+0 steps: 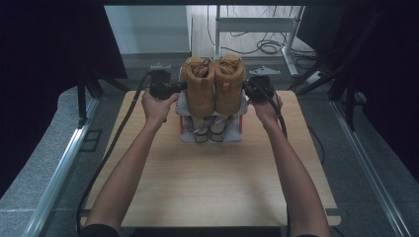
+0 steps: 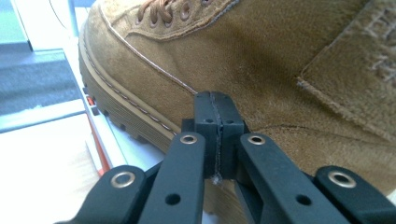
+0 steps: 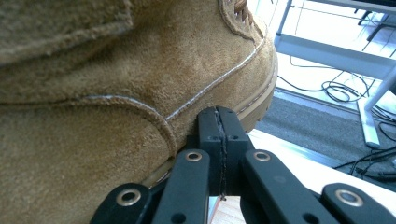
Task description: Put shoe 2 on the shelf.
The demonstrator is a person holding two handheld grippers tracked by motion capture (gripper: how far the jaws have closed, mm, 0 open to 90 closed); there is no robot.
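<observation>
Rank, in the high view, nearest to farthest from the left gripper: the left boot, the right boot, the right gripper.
1. Left boot: right beside the left gripper.
2. Right boot: next along, on the white rack.
3. Right gripper: beyond both boots.

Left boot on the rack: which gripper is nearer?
Left. The left gripper, jaws shut, sits against the outer side of the left boot; the right gripper is beyond the right boot, at its outer side.
</observation>
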